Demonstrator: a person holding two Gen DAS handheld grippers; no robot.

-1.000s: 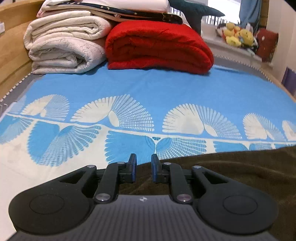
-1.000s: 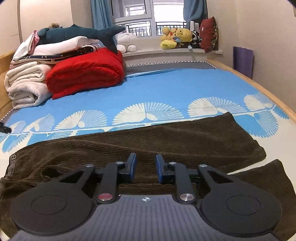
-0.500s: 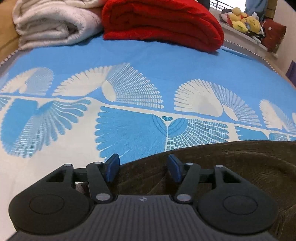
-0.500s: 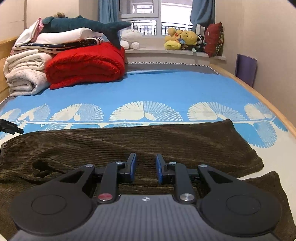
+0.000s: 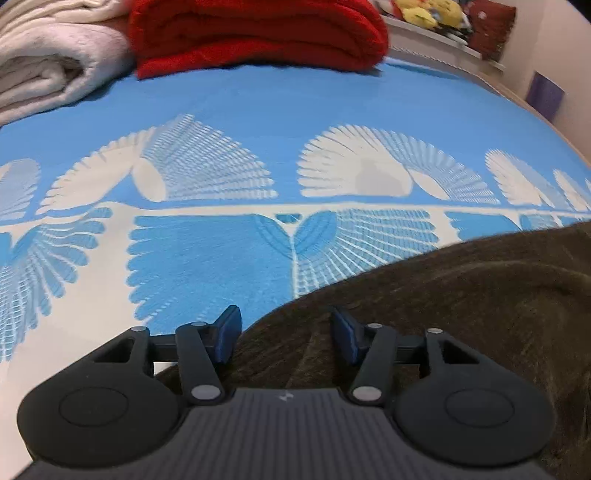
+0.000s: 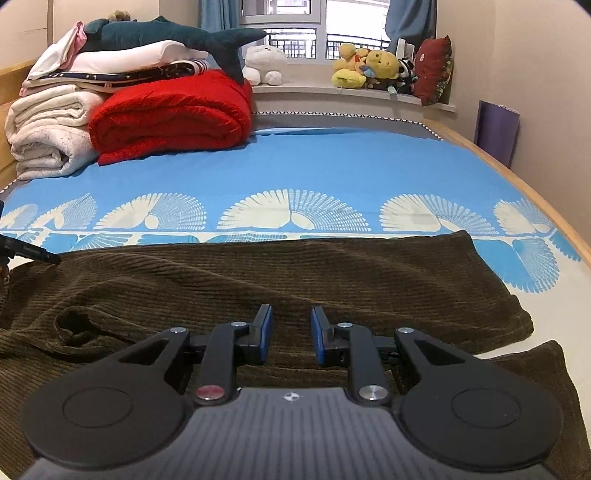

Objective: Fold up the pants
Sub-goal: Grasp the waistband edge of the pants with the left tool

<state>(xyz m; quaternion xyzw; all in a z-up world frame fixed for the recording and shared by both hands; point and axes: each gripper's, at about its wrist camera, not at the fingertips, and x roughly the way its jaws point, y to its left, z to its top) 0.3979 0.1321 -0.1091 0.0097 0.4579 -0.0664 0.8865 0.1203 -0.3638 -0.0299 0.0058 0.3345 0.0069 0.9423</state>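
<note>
Brown corduroy pants (image 6: 295, 280) lie spread across the blue and white bedspread (image 6: 295, 170), legs running to the right, with a second leg end at the lower right. My right gripper (image 6: 291, 338) hovers over the middle of the pants, jaws a little apart and empty. My left gripper (image 5: 286, 334) is wide open over the left edge of the pants (image 5: 461, 302), which fill the lower right of the left wrist view. The left gripper also shows at the left edge of the right wrist view (image 6: 29, 253).
A red blanket (image 6: 173, 114) and white folded blankets (image 6: 48, 136) are stacked at the bed's far left, with a plush shark (image 6: 166, 35) on top. Plush toys (image 6: 369, 70) sit on the windowsill. A wooden bed rail (image 6: 524, 192) runs along the right.
My left gripper opened wide and moved forward and lower over the pants' left edge. My right gripper opened slightly and stayed over the pants.
</note>
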